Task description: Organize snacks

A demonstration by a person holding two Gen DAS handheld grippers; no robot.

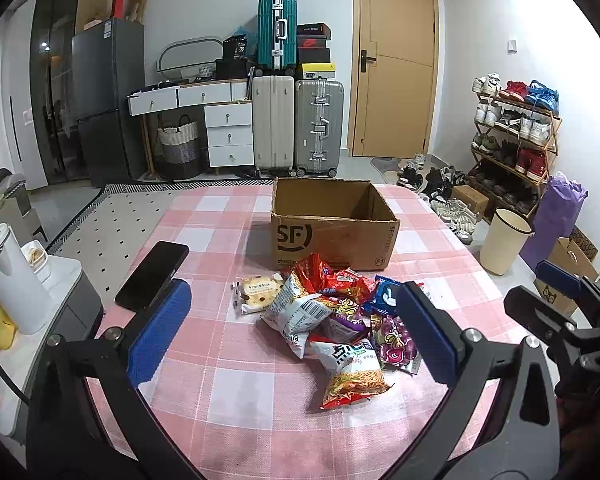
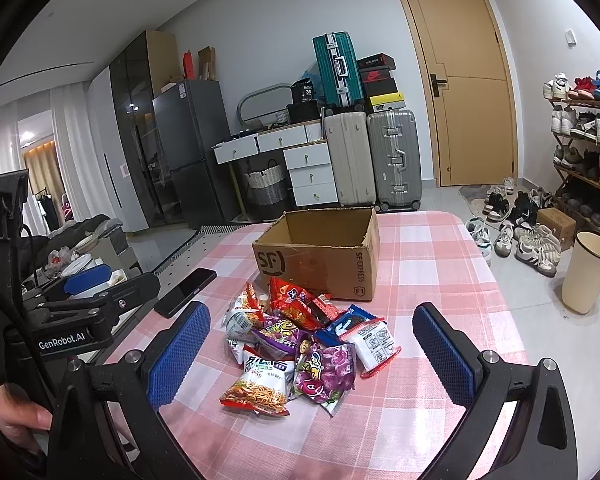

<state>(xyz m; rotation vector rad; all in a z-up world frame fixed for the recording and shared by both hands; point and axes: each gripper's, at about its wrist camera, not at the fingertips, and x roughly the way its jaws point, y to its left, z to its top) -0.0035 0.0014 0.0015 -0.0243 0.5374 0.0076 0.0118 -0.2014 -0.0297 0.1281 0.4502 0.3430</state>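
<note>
Roughly a dozen snack packets (image 1: 332, 320) lie heaped on the pink-checked worktop (image 1: 228, 400), straight ahead of the left claw (image 1: 296, 336) and framed between its two blue pads; the exact count is hard to give, since the packets overlap. Nearest that claw is a noodle-snack bag (image 1: 352, 376), with a purple candy bag (image 2: 324, 372) just beside it and a blue cookie pack (image 2: 348, 320) farther out. Beyond the heap, almost touching its far edge, stands the open cardboard box (image 2: 324, 264), and what shows of its inside looks bare, though its floor is partly hidden by the near wall. By that reading the sorting has not begun: every packet is out on the cloth and all of them are left to move. Both claws are released, fingers spread wide and gripping nothing; the right claw (image 2: 312, 356) hangs above the near side of the heap, level with its partner. A black phone (image 1: 152, 276) rests to the left claw's left, apart from the snacks.
</note>
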